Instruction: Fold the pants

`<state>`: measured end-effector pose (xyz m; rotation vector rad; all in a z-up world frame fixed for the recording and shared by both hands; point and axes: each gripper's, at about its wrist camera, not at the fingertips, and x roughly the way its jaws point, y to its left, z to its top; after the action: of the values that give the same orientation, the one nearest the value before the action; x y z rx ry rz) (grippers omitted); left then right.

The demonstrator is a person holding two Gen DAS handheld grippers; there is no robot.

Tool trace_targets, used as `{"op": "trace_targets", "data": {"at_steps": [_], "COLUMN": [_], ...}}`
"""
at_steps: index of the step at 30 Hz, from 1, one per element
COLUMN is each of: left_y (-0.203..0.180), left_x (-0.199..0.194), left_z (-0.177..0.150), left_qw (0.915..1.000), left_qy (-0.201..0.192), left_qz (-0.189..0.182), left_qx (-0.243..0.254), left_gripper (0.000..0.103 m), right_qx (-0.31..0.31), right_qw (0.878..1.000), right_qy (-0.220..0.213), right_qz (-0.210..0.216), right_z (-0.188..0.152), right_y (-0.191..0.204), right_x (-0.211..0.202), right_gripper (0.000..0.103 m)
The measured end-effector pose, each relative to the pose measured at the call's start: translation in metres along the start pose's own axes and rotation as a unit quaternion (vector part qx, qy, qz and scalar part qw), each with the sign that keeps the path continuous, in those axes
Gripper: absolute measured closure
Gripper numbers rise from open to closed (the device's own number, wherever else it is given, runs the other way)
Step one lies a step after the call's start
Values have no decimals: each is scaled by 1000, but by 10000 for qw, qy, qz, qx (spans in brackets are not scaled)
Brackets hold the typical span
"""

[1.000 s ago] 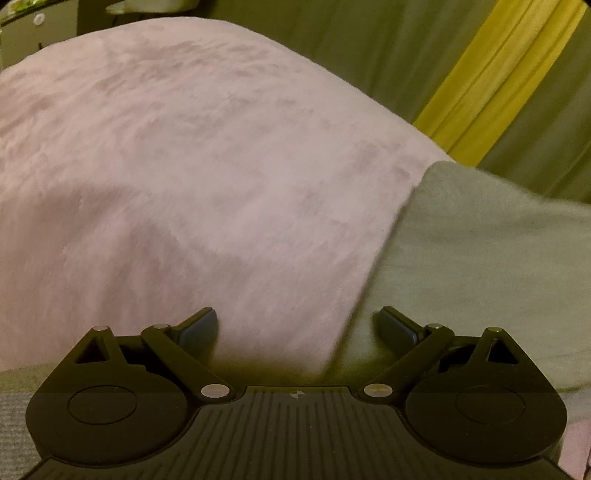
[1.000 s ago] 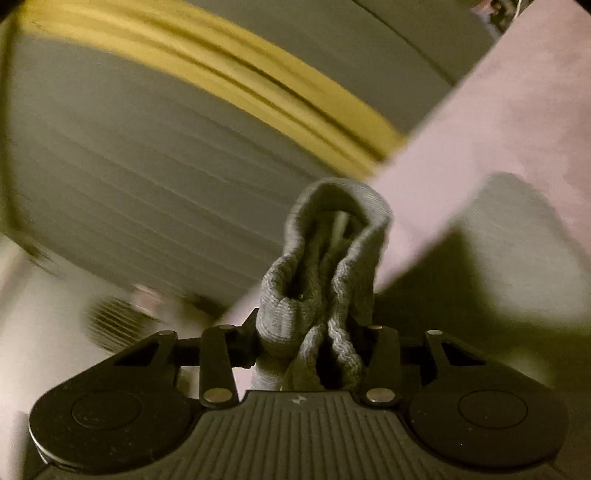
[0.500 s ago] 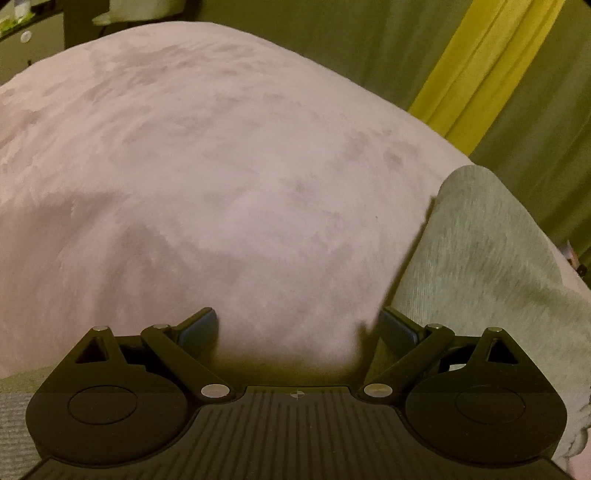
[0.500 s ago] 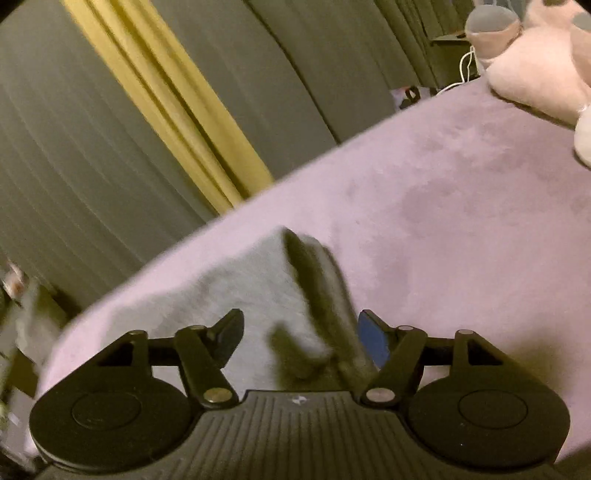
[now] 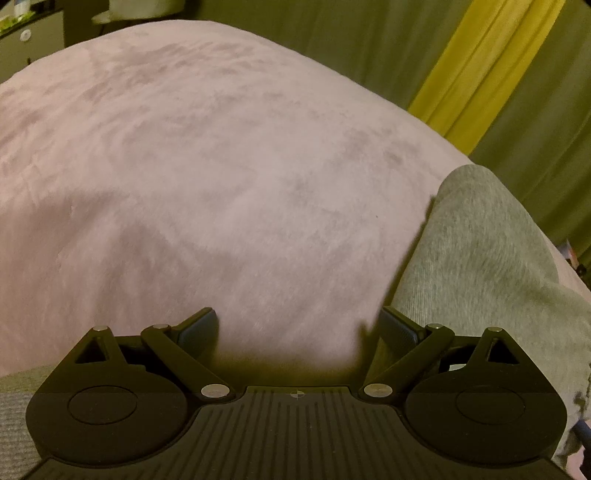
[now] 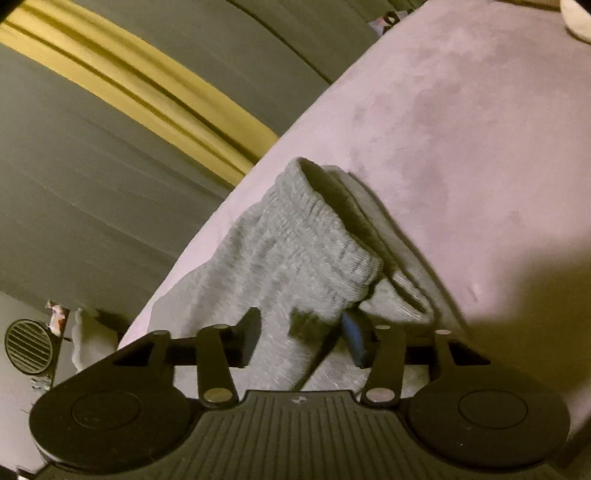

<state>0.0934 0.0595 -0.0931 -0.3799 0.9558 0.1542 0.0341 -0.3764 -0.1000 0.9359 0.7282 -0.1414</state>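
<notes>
Grey sweatpants [image 6: 314,229] lie on the pink blanket [image 6: 461,129], near the bed's edge, with a ribbed cuff folded over the top. My right gripper [image 6: 301,325] is low over them with the cloth lying between its fingers. Its jaws are closing, and the blue pad [image 6: 352,338] still shows bare beside the cloth. In the left wrist view a grey pant leg [image 5: 480,258] runs along the right side of the blanket [image 5: 203,166]. My left gripper [image 5: 297,321] hovers open over bare blanket, with the leg just beyond its right finger.
Green curtains with a yellow band [image 5: 480,66] hang just past the bed's far edge. A round vent [image 6: 26,347] and small clutter sit low left beside the bed. A pale plush [image 6: 576,18] lies at the top right. A dark cabinet [image 5: 29,40] stands at the far left.
The right gripper came down from in front of the curtain to the bed and let go of the bunched cuff, which now lies flatter between its jaws. The left gripper stayed put.
</notes>
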Motion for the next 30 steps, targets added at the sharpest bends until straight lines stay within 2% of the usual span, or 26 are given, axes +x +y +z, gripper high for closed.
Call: {"op": "trace_targets", "data": {"at_steps": [2, 5, 7, 11, 15, 16, 18, 19, 22, 26, 30], "left_y": [0, 1, 1, -1, 1, 0, 1, 1, 1, 0, -1], "left_x": [0, 1, 1, 2, 2, 2, 2, 2, 3, 3, 4], "left_z": [0, 0, 0, 0, 0, -1, -1, -1, -1, -2, -2], "left_qw": [10000, 10000, 10000, 10000, 10000, 10000, 10000, 10000, 10000, 10000, 9999], "left_qy": [13, 24, 27, 37, 32, 37, 36, 35, 45, 46, 57], "left_qz": [0, -1, -8, 17, 3, 12, 16, 22, 29, 42, 74], "left_qx": [0, -9, -18, 12, 3, -2, 19, 25, 34, 57, 67], "left_gripper": [5, 5, 5, 5, 5, 5, 5, 5, 5, 5, 5], "right_qx": [19, 477, 539, 507, 1083, 1057, 631, 454, 177, 294, 170], "right_qw": [9999, 9981, 9970, 9975, 9933, 9938, 9979, 9989, 9998, 9995, 9997], "right_qy": [83, 374, 554, 479, 381, 313, 80, 13, -23, -60, -55], "right_qz": [-61, 52, -63, -95, 139, 159, 85, 62, -6, -80, -144], "right_z": [-2, -2, -6, -13, -5, -3, -3, -4, -6, -9, -5], "right_y": [-2, -4, -1, -6, -18, -16, -4, 0, 1, -12, -2], "right_x": [8, 7, 3, 3, 10, 8, 7, 5, 8, 20, 24], "right_gripper": [50, 51, 51, 53, 56, 56, 78, 80, 80, 80, 81]}}
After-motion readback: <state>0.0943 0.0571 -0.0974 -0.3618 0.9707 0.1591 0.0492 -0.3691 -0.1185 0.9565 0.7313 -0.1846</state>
